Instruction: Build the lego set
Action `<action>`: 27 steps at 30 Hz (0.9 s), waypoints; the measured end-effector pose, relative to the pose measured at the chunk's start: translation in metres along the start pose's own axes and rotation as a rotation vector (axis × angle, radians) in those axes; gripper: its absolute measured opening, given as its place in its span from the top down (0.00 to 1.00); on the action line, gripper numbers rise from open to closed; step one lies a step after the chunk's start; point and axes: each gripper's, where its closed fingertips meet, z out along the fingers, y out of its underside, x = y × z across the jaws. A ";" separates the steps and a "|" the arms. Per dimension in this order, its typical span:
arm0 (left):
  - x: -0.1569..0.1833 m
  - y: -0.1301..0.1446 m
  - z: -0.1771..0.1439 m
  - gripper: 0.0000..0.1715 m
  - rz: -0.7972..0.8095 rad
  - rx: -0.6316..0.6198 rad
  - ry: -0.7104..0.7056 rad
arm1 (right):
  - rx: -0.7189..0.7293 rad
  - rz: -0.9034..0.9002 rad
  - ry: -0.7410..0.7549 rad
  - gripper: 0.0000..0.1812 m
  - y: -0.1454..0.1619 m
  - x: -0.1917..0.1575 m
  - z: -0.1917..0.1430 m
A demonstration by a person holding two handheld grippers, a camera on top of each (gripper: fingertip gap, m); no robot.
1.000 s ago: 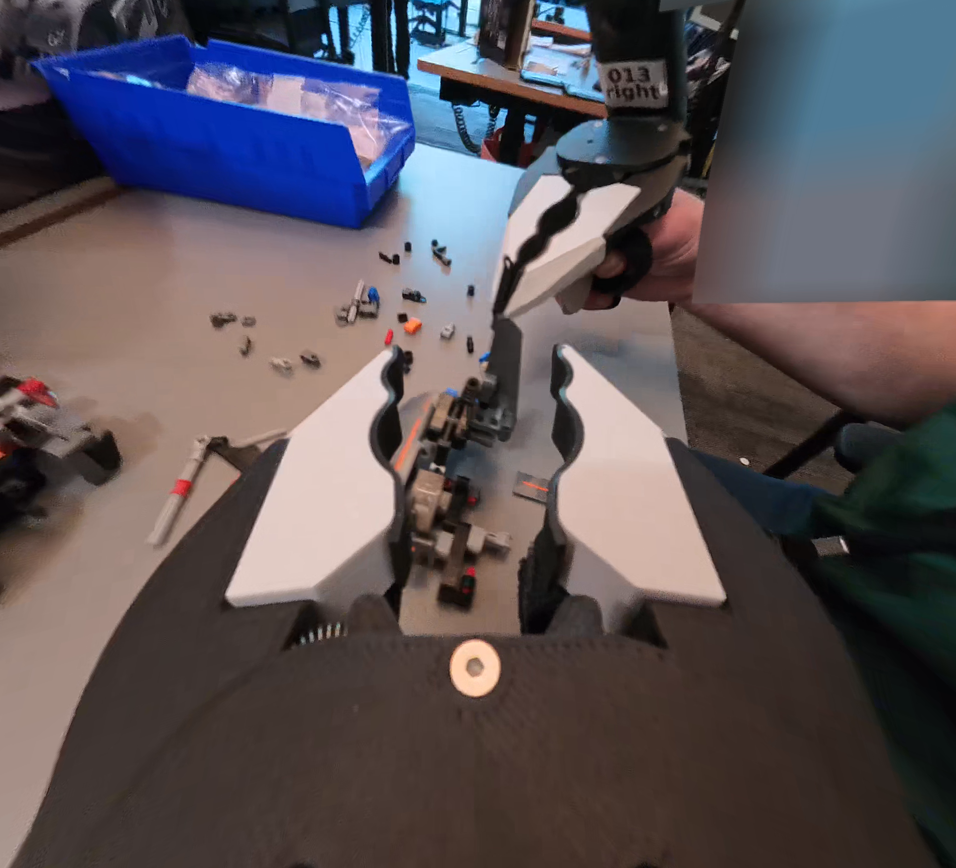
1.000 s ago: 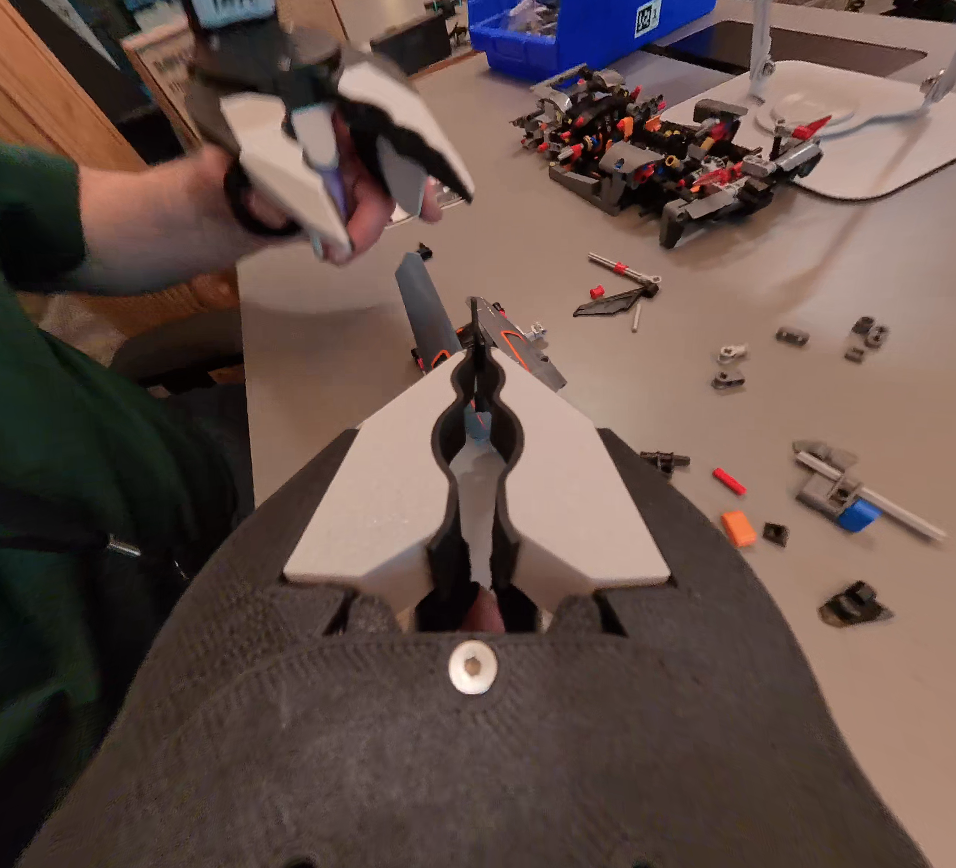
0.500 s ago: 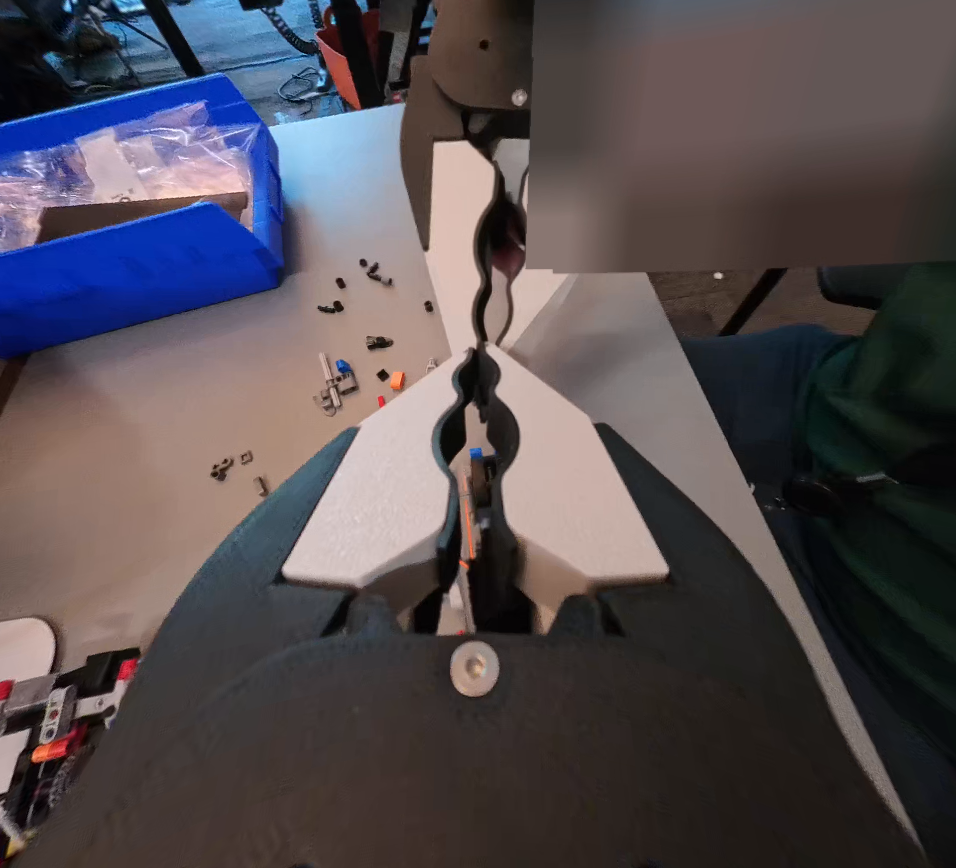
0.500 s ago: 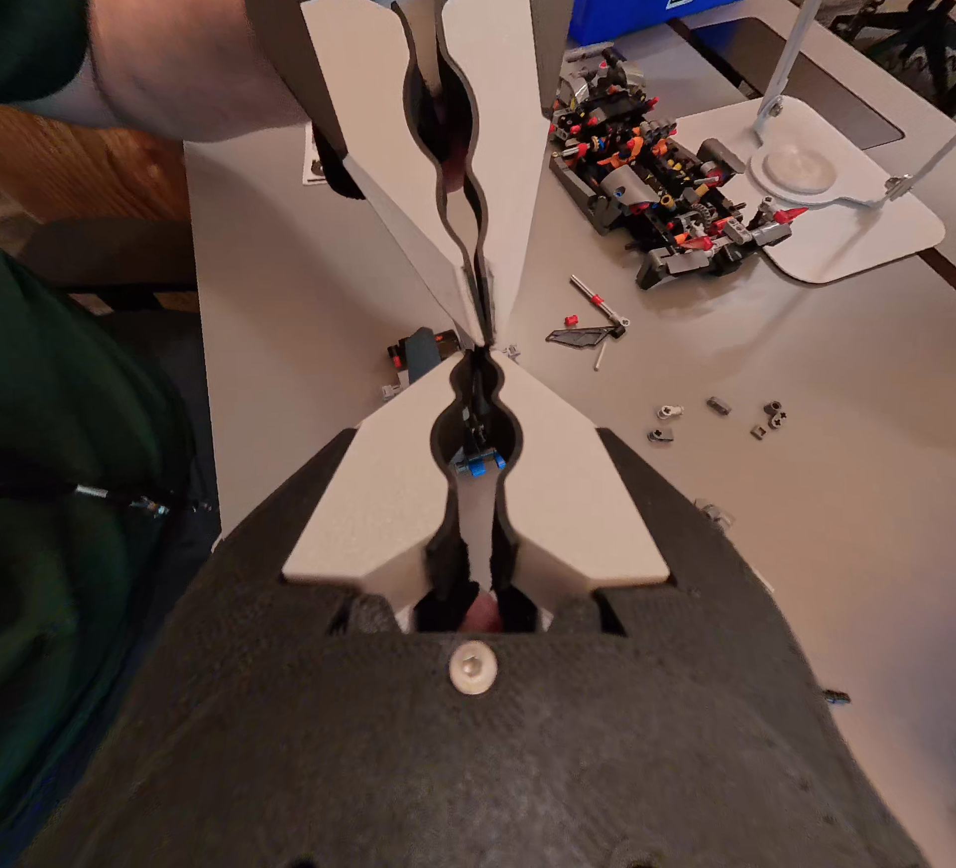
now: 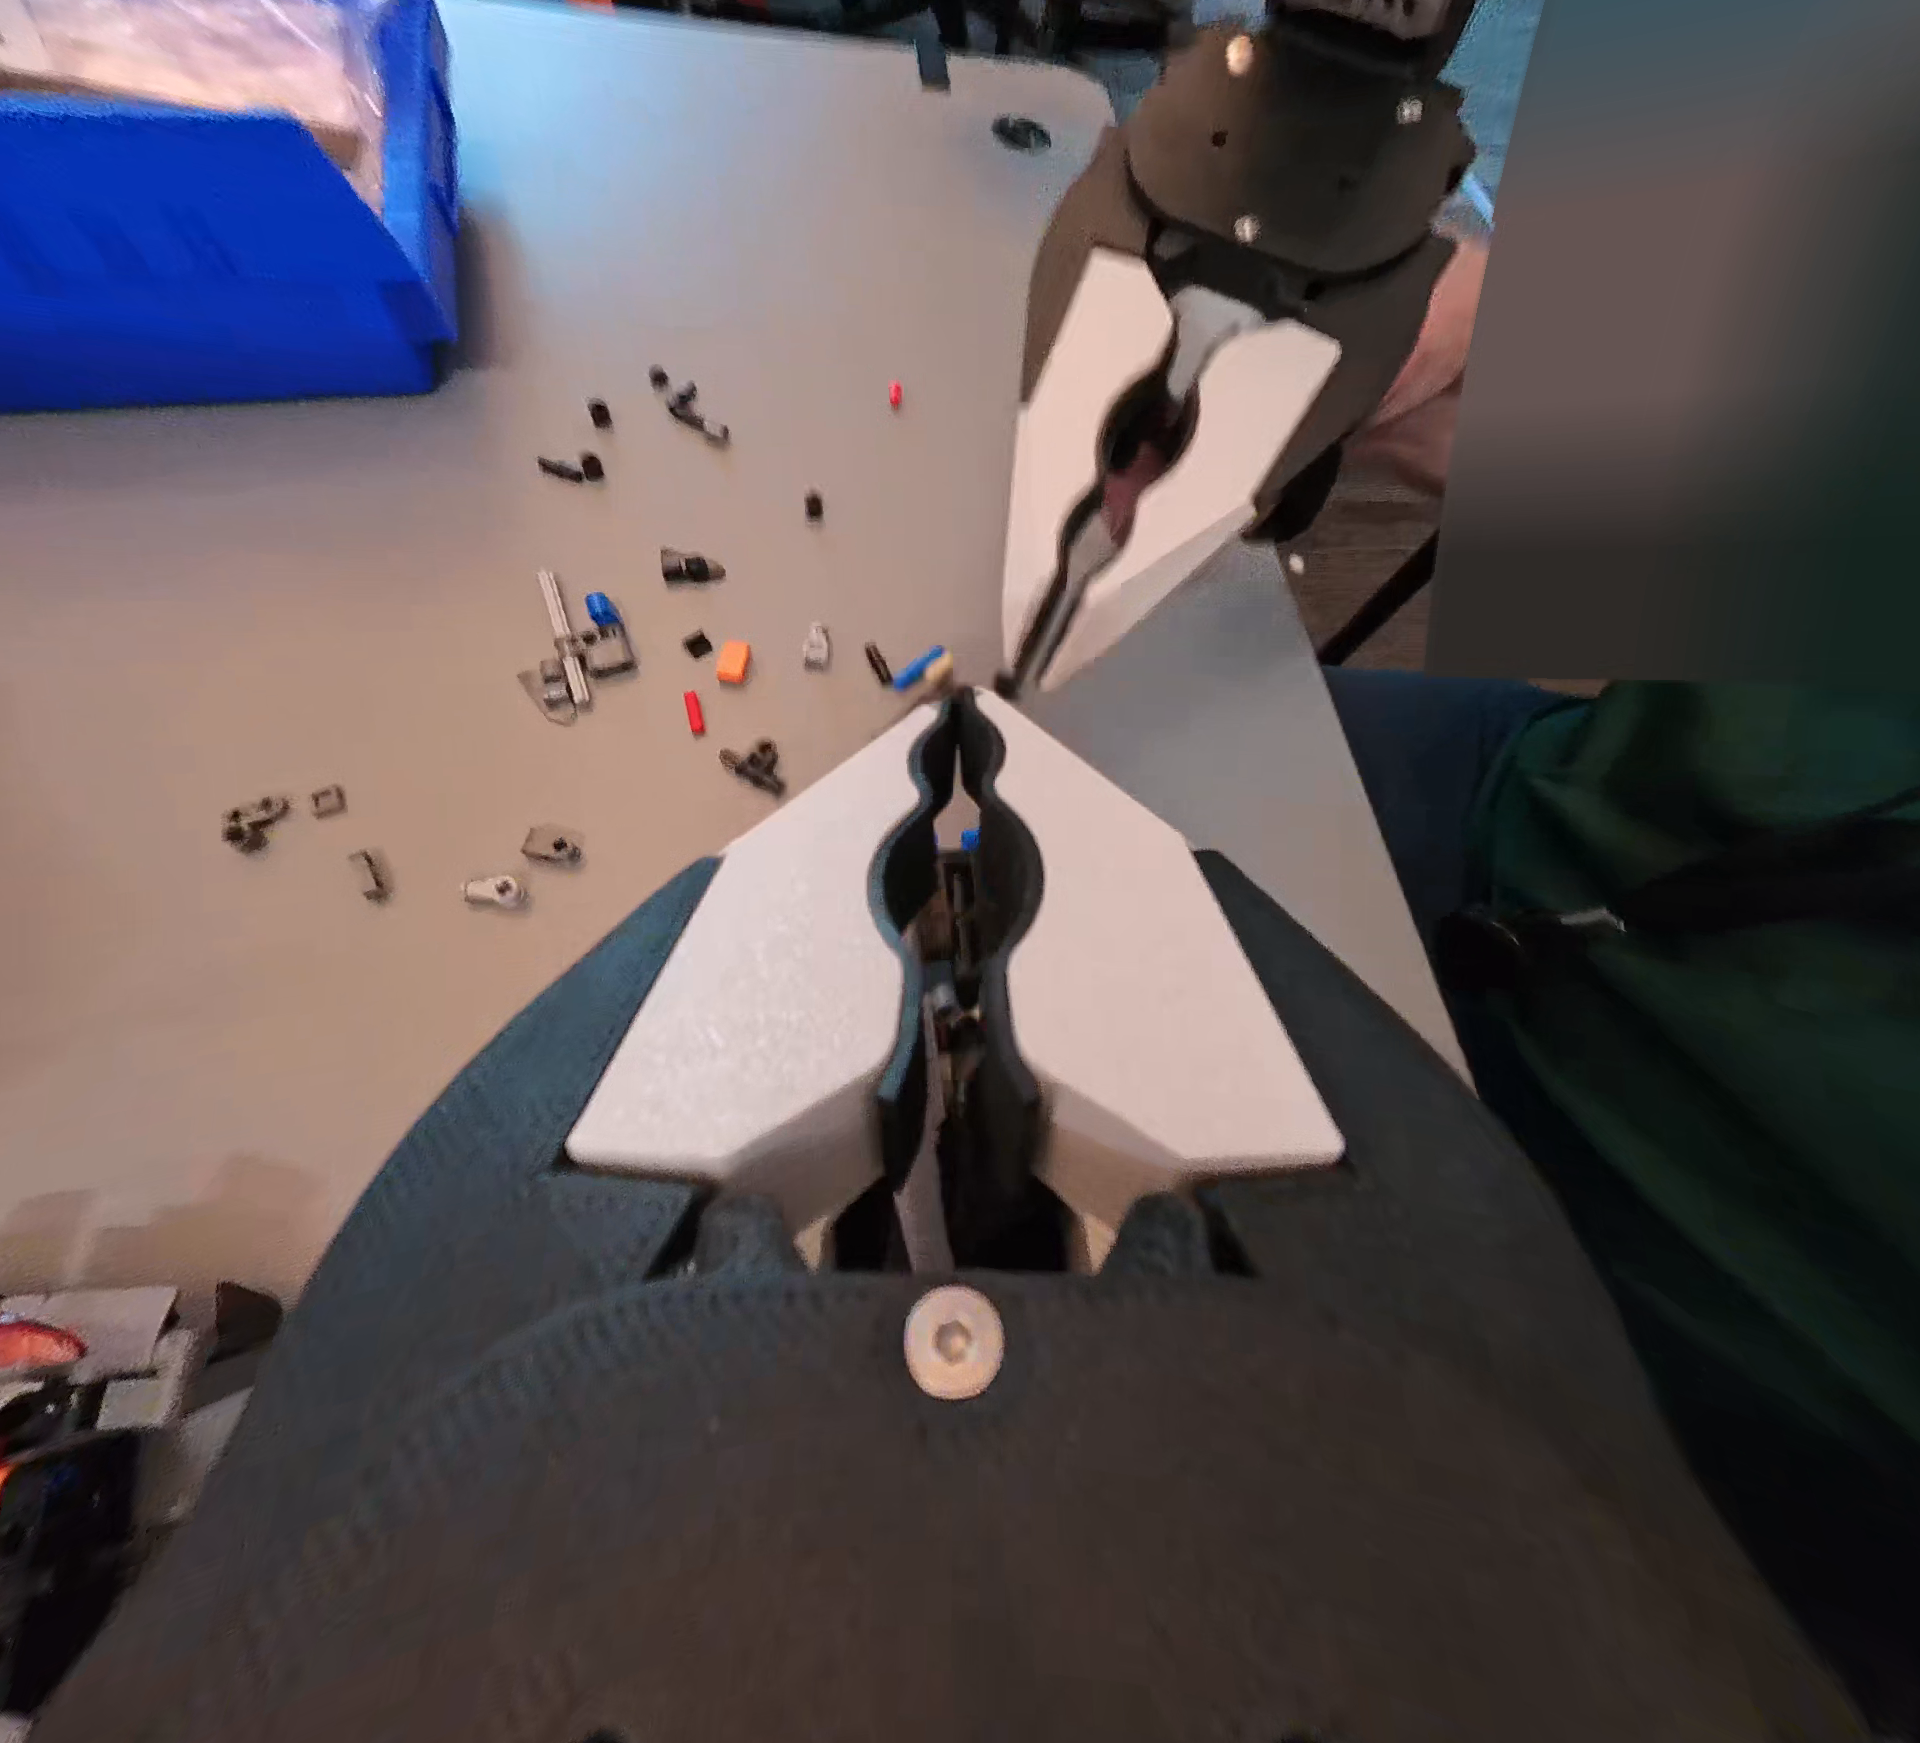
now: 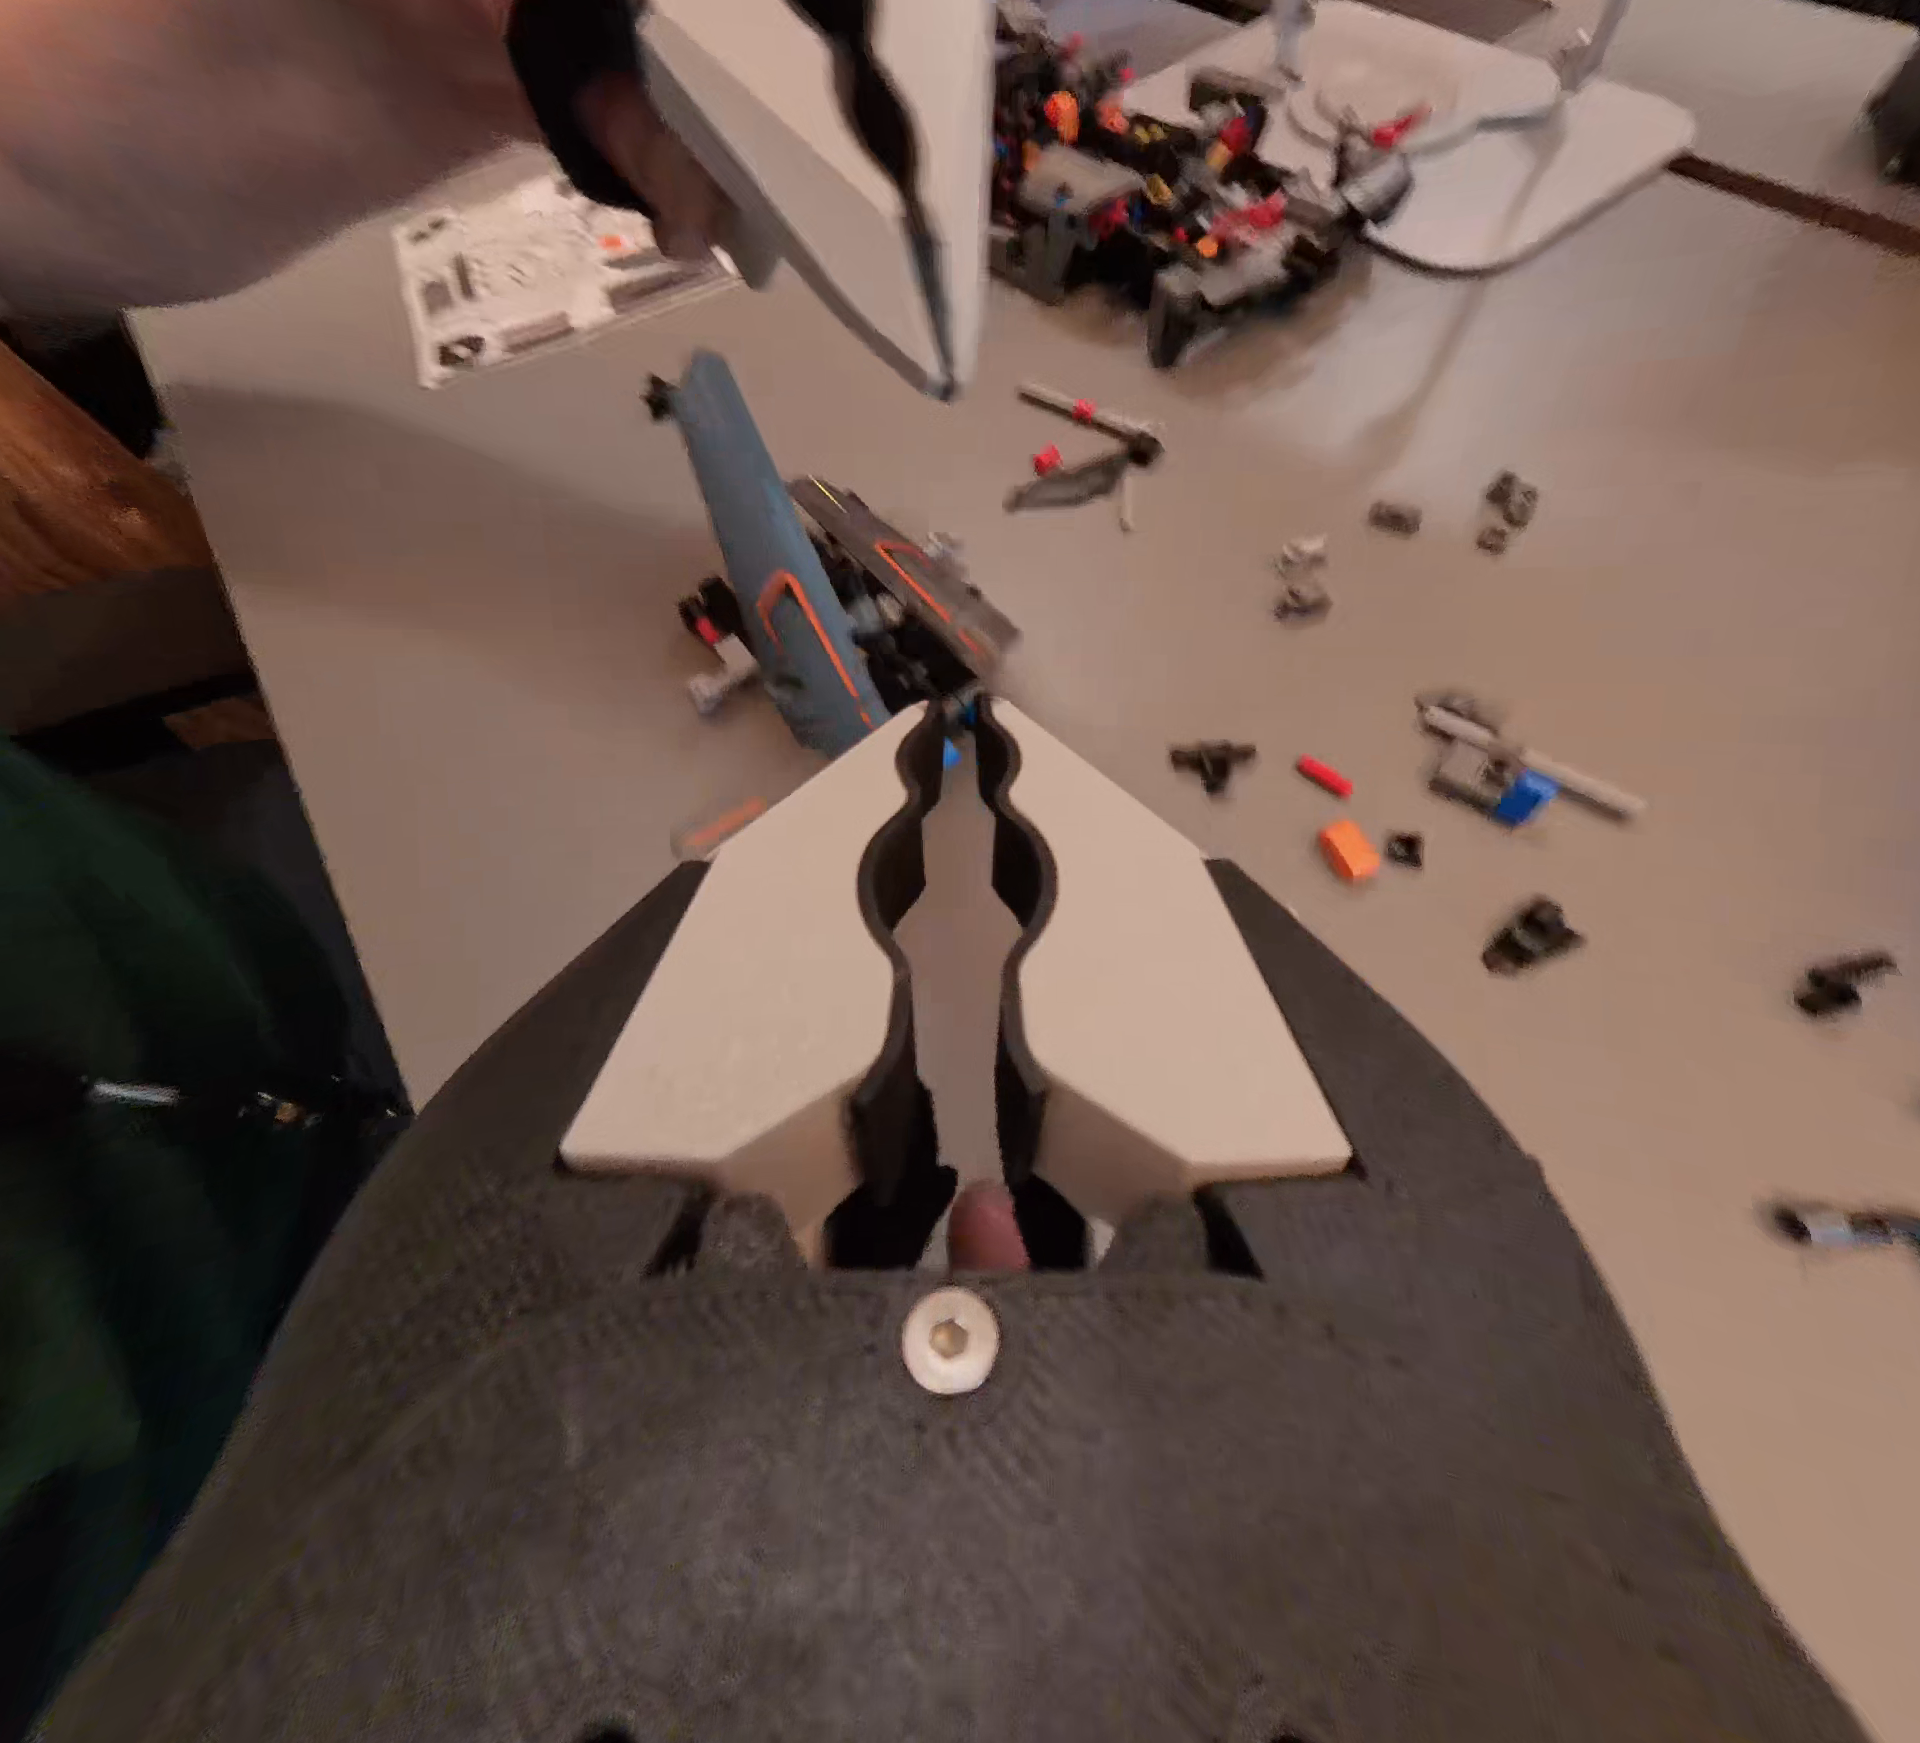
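Judging by the scatter, the build is midway: the left hand-held gripper (image 5: pixel 961 706) and right hand-held gripper (image 6: pixel 961 717) are both pinched nearly closed, the right on a small blue piece (image 6: pixel 951 751), above the blue-and-orange subassembly (image 6: pixel 821 613) on the table (image 6: pixel 1558 1174), with loose parts (image 6: pixel 1351 846) to their right and the chassis (image 6: pixel 1153 207) beyond.

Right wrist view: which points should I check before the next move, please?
1. Right gripper shut on the blue piece: ok.
2. Left gripper shut: ok. Holding anything: cannot tell.
3. Grey-blue sub-assembly steadied by a gripper: not ok, it lies free on the table.
4. Target hole for the blue piece visible: cannot tell.
5. Instruction sheet in view: ok.
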 end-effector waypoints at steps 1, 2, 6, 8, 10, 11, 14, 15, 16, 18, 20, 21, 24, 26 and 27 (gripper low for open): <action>-0.001 0.008 0.002 1.00 -0.005 -0.038 0.008 | -0.034 0.007 0.017 0.95 0.010 0.007 -0.002; -0.003 0.015 0.003 1.00 -0.012 -0.060 0.003 | -0.088 0.014 0.025 0.94 0.023 0.012 -0.005; -0.016 0.038 0.001 0.98 -0.031 -0.094 -0.040 | -0.205 0.009 0.090 0.91 0.053 0.031 -0.026; -0.025 0.050 -0.006 0.95 -0.069 -0.093 -0.067 | -0.227 0.046 0.067 0.87 0.062 0.027 -0.034; -0.032 0.072 -0.011 0.93 -0.112 -0.143 -0.097 | -0.289 0.084 0.068 0.82 0.075 0.023 -0.031; -0.034 0.082 -0.012 0.93 -0.125 -0.162 -0.116 | -0.314 0.077 0.068 0.81 0.081 0.019 -0.025; -0.033 0.100 -0.009 0.94 -0.175 -0.182 -0.137 | -0.377 0.027 0.118 0.83 0.093 0.015 -0.007; -0.031 0.105 -0.007 0.94 -0.181 -0.190 -0.145 | -0.356 0.021 0.120 0.87 0.089 0.012 -0.002; -0.027 0.107 -0.005 0.95 -0.185 -0.188 -0.142 | -0.362 0.026 0.131 0.89 0.089 0.012 0.001; -0.018 0.109 -0.001 0.96 -0.217 -0.175 -0.118 | -0.366 -0.012 0.176 0.96 0.087 0.017 0.002; -0.010 0.110 0.001 0.97 -0.252 -0.159 -0.099 | -0.361 -0.022 0.186 0.97 0.086 0.018 0.003; -0.006 0.111 0.002 0.97 -0.270 -0.148 -0.091 | -0.357 -0.013 0.181 0.97 0.086 0.018 0.004; 0.008 0.111 0.005 0.97 -0.314 -0.129 -0.086 | -0.339 -0.015 0.181 0.97 0.085 0.023 0.003; 0.012 0.110 0.005 0.96 -0.307 -0.108 -0.117 | -0.305 0.008 0.150 0.97 0.081 0.022 0.003; 0.016 0.107 0.003 0.95 -0.315 -0.080 -0.104 | -0.282 0.021 0.131 0.97 0.078 0.021 0.003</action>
